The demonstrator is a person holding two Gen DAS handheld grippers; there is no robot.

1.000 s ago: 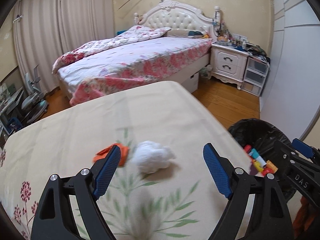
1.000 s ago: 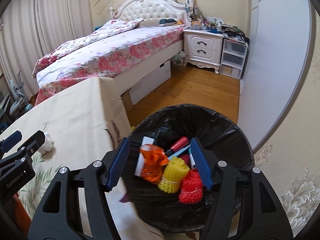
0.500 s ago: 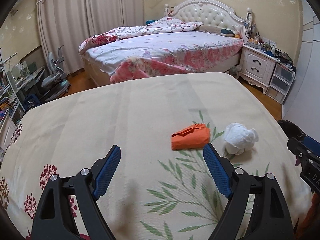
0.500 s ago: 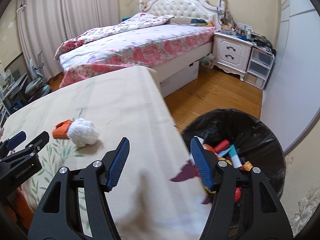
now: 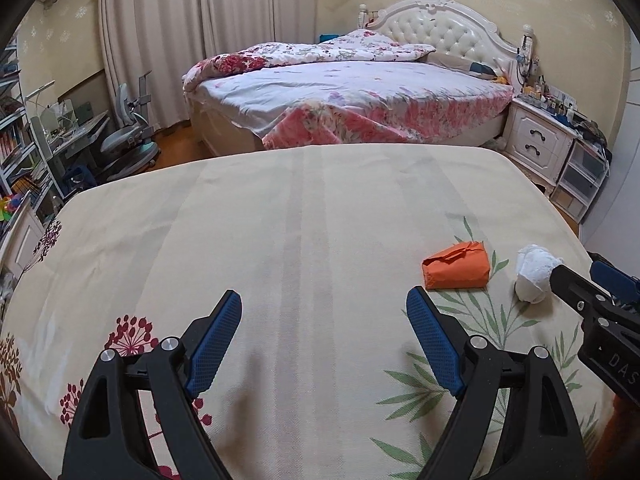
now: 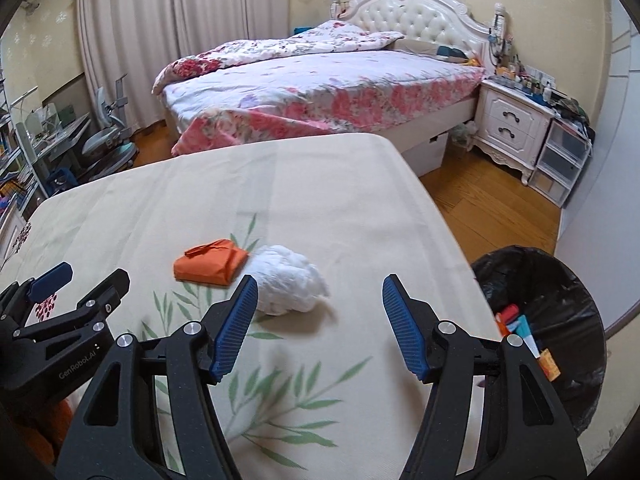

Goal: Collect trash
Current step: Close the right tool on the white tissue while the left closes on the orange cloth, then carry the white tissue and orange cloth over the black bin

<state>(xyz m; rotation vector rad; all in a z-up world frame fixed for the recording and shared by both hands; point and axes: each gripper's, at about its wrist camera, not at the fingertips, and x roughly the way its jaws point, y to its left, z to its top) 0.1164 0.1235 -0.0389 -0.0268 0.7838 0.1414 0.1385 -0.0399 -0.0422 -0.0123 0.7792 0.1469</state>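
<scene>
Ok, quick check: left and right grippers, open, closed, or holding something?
Left gripper: open, holding nothing.
Right gripper: open, holding nothing.

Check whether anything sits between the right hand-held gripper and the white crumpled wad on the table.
Nothing visible does. The right hand-held gripper is open, and the white wad lies just ahead of its left finger on bare tablecloth. The orange packet sits on the wad's far left side, off the approach line.
</scene>
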